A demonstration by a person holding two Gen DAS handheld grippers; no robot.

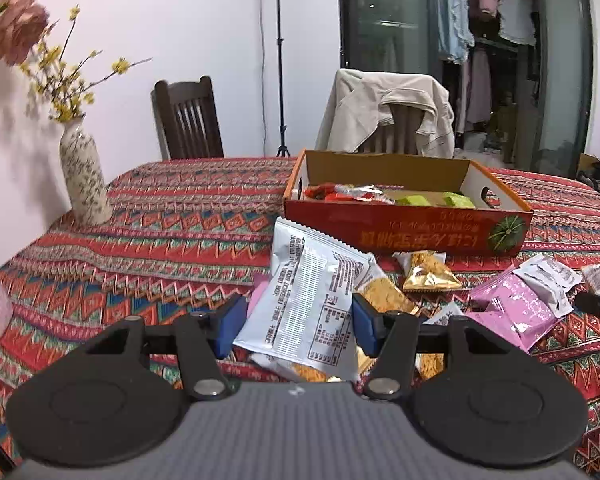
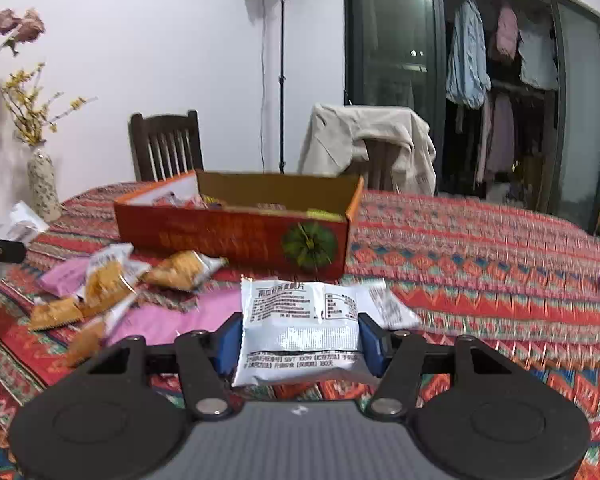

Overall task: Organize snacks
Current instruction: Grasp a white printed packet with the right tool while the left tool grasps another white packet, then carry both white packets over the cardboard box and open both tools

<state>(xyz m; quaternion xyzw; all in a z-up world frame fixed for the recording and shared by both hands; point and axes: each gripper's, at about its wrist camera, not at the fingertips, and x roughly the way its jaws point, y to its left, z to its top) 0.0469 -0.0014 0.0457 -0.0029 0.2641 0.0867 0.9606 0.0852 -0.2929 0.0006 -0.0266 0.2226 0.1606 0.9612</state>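
Note:
An open orange cardboard box (image 1: 404,227) stands on the patterned tablecloth and holds several snack packets; it also shows in the right wrist view (image 2: 220,236). My left gripper (image 1: 296,326) is shut on a white printed snack packet (image 1: 308,300), held above the loose pile. My right gripper (image 2: 300,344) is shut on another white printed packet (image 2: 300,332), held in front of the box. Orange snack packets (image 2: 180,270) and pink packets (image 1: 512,312) lie loose on the cloth before the box.
A patterned vase (image 1: 82,176) with yellow and pink flowers stands at the table's left. Two wooden chairs (image 1: 188,120) stand behind the table, one draped with a beige jacket (image 1: 384,112). A light stand (image 2: 280,80) is by the wall.

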